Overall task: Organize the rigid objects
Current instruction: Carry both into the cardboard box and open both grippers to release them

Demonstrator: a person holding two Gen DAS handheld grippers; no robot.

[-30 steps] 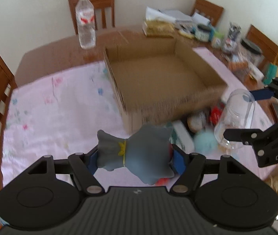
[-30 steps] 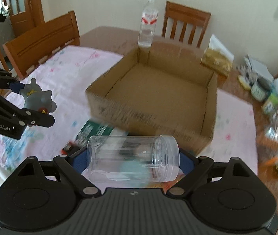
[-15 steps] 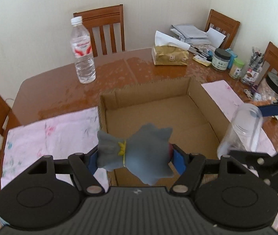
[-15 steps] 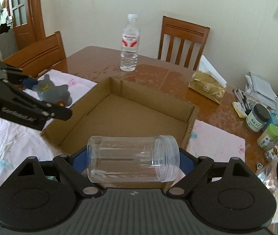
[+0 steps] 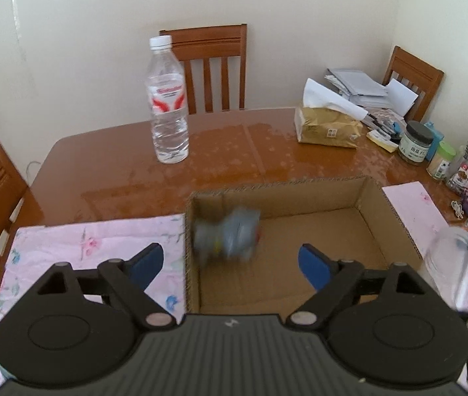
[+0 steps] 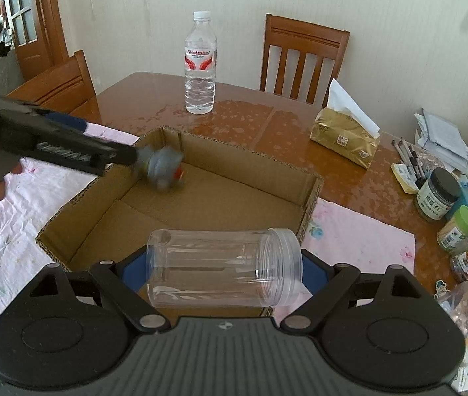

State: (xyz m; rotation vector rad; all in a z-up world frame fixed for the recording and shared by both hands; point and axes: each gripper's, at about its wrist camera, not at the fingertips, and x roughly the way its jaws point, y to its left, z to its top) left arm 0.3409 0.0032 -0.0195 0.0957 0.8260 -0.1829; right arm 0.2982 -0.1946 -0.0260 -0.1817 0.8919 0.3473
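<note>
My left gripper (image 5: pixel 230 262) is open and empty above the near left part of the open cardboard box (image 5: pixel 362 194). The grey toy figure (image 5: pixel 225 234) is blurred, in motion, inside the box's far left corner; it also shows in the right wrist view (image 6: pixel 163 166), just off the left gripper's fingertips (image 6: pixel 125 155). My right gripper (image 6: pixel 224 272) is shut on a clear plastic jar (image 6: pixel 224 267), held sideways above the box's (image 6: pixel 306 194) near right edge. The jar shows at the right of the left wrist view (image 5: pixel 448 264).
A water bottle (image 5: pixel 168 102) stands on the wooden table (image 5: pixel 118 171) behind the box. A tissue pack (image 5: pixel 328 128), jars (image 5: pixel 414 143), pens and papers crowd the right side. A pink cloth (image 5: pixel 85 244) lies under the box. Chairs surround the table.
My left gripper has opened and let go of the grey toy, which has dropped into the box. Both grippers have moved further forward over the box. The jar stays gripped.
</note>
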